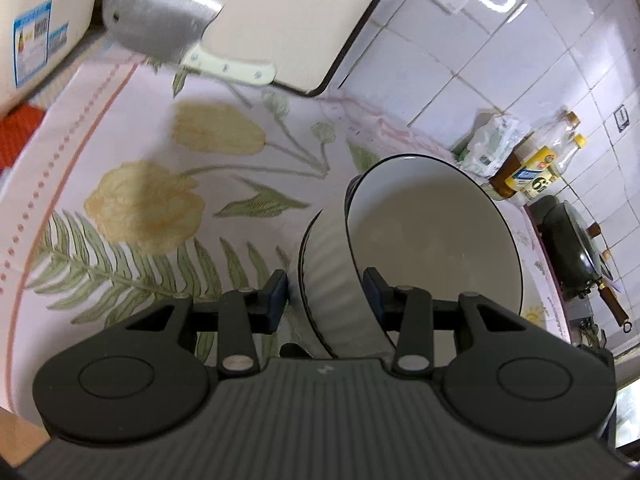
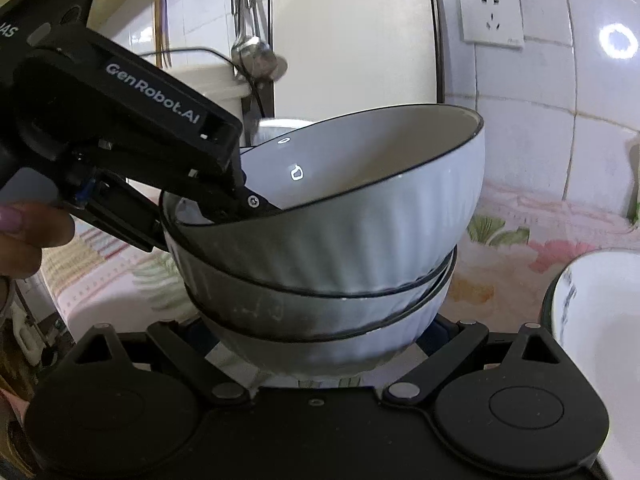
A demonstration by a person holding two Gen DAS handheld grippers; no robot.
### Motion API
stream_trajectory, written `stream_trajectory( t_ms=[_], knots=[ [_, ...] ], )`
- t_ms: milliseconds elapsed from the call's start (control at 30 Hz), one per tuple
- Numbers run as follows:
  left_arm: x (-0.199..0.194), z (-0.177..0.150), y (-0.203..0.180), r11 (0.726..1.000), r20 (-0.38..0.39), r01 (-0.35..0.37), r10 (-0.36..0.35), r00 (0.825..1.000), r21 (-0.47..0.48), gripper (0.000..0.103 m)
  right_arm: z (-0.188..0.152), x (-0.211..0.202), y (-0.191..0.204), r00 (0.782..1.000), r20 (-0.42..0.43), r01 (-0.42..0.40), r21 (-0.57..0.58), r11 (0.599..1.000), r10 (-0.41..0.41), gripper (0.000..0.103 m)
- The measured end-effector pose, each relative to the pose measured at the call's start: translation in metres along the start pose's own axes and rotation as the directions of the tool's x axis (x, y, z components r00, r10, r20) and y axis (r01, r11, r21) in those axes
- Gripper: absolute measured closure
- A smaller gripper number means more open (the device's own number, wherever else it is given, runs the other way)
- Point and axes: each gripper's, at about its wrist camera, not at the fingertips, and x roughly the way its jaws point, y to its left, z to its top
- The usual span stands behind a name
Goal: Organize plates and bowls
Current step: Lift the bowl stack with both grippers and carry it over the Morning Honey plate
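L gripper (image 1: pixel 325 296) jaws clamped on top bowl (image 2: pixel 360 200) rim, bowl tilted into stack (image 2: pixel 320 308) between R gripper (image 2: pixel 320 344) jaws, which flank it; grip unclear. Level bowl, seat it, then release. Another bowl (image 2: pixel 600 340) right on desk (image 1: pixel 140 140).

A cleaver (image 1: pixel 160 26) with a pale riveted handle is hanging against a cream cutting board (image 1: pixel 288 20) that is leaning on the white tiled wall (image 1: pixel 500 76). A floral cloth (image 1: pixel 160 184) is covering the counter. Bottles (image 1: pixel 532 164) and a dark wok (image 1: pixel 576 248) are sitting far right; a wall socket (image 2: pixel 491 14) and ladle (image 2: pixel 256 56) are showing above
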Motion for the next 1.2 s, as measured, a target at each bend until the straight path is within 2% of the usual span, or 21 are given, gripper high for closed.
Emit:
stream_trajectory(
  t_ms=[233,333,467,667,833,900,1200],
  knots=[
    [-0.028,0.022,-0.050,0.998,-0.003,0.024,-0.024,1.000,0.062,0.064,0.029,-0.043,-0.005,0.997,0.073,0.039,0.017,0.999,-0.040,0.005],
    [-0.031,0.028,-0.078,0.996,-0.019,0.033,-0.031,0.999,0.083,0.064,0.039,-0.066,-0.015,0.995,0.084,0.054,0.023,0.998,-0.056,0.005],
    [-0.029,0.027,-0.110,0.991,-0.023,0.078,-0.076,0.997,0.107,0.064,0.045,-0.095,-0.033,0.990,0.095,0.101,0.024,0.995,-0.103,0.005],
    [-0.012,0.016,-0.151,0.985,-0.052,0.134,-0.129,0.990,0.112,0.064,0.044,-0.130,-0.062,0.984,0.075,0.163,0.018,0.986,-0.164,0.005],
    [0.007,0.001,-0.173,0.983,-0.065,0.146,-0.140,0.988,0.108,0.063,0.034,-0.146,-0.089,0.981,0.047,0.188,0.022,0.982,-0.189,0.005],
    [0.016,-0.004,-0.181,0.982,-0.077,0.151,-0.142,0.987,0.117,0.063,0.030,-0.147,-0.096,0.980,0.033,0.193,0.030,0.981,-0.194,0.005],
    [0.067,-0.015,-0.188,0.985,-0.112,0.161,-0.154,0.982,0.055,0.062,0.009,-0.141,-0.131,0.974,-0.026,0.224,0.031,0.974,-0.223,0.005]
  ],
)
